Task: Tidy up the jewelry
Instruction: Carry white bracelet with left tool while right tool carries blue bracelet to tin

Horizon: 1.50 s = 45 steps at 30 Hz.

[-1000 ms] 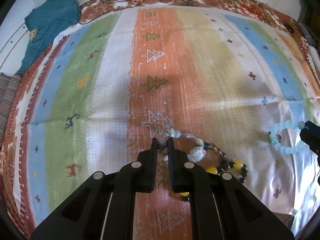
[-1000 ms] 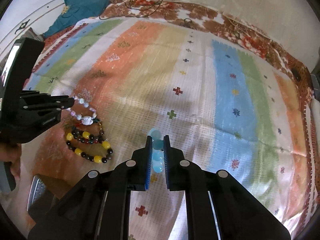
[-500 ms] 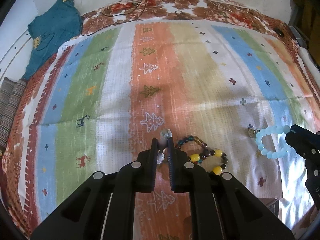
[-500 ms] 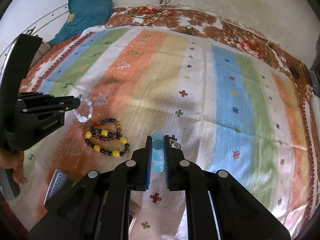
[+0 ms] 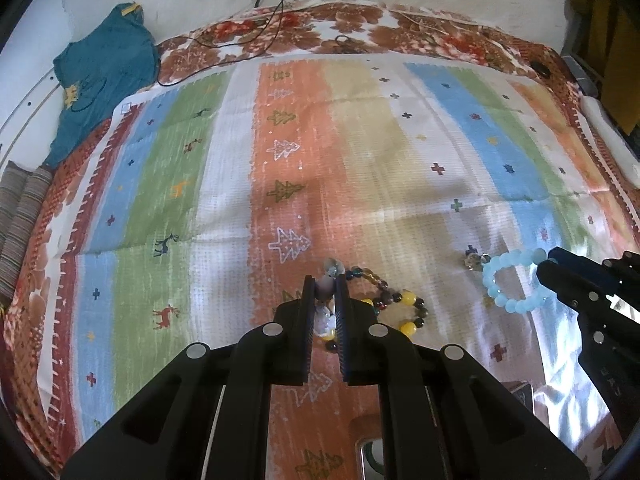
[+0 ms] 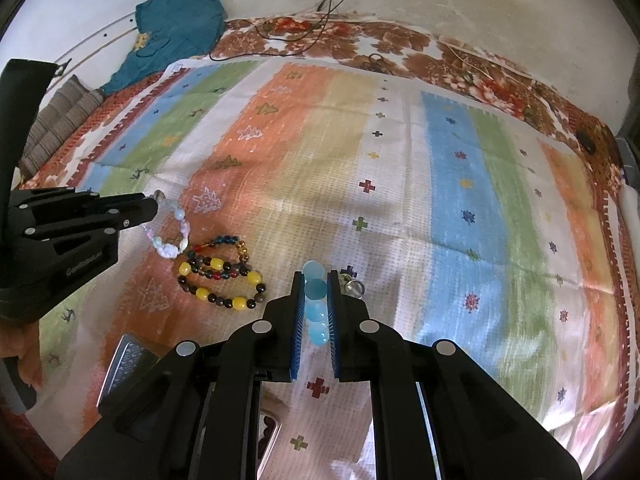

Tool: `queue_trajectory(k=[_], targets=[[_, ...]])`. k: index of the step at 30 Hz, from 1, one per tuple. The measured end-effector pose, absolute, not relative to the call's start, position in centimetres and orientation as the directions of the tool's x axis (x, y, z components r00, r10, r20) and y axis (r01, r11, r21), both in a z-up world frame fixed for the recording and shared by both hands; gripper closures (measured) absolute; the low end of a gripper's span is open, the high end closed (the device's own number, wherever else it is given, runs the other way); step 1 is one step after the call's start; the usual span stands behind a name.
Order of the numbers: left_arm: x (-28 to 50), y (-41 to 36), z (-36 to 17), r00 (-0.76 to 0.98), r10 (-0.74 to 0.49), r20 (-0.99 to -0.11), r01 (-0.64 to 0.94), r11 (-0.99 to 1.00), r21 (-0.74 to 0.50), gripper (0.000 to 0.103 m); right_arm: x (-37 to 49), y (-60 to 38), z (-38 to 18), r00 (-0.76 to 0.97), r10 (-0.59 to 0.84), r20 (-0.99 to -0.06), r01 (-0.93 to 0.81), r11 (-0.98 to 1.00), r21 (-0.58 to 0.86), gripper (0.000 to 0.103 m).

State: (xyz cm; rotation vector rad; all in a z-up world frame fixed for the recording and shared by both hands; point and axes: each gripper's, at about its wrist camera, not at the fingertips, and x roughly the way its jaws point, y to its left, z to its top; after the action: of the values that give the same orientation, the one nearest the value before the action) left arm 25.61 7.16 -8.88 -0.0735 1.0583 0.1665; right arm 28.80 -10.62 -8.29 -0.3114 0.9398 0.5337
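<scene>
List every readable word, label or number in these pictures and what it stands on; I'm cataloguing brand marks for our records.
"GenRobot.AI", as best it can be made out: faint embossed lettering on the side of the left gripper body, seen from the right wrist view.
Embossed characters on the right gripper body, in the left wrist view: too faint to read.
Yellow print on the teal shirt: too blurred to read.
Striped blanket: trees, deer and crosses only, no text.

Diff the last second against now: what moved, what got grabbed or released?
Left gripper lifted the pale bracelet off the striped blanket; it now hangs clear of the yellow-and-dark bead bracelets. Right gripper raised the light blue bracelet slightly. Nothing newly grabbed or released. Both grips and the bead bracelets are unchanged.
</scene>
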Motion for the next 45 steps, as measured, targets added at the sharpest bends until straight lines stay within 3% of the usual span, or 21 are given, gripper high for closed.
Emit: queue_trajectory(k=[22, 45], targets=[[21.3, 5.7, -6.0, 0.532, 0.077, -0.843, -0.158, 0.987, -0.010, 0.094, 25.4, -11.5, -6.4, 0.533, 0.300, -0.791, -0.547, 0.835, -0.051, 0.091], [16.9, 3.2, -3.7, 0.585, 0.000, -0.811, -0.076, 0.996, -0.055, 0.094, 20.7, -12.3, -5.5, 0.514, 0.381, -0.768, -0.586, 0.810, 0.011, 0.091]])
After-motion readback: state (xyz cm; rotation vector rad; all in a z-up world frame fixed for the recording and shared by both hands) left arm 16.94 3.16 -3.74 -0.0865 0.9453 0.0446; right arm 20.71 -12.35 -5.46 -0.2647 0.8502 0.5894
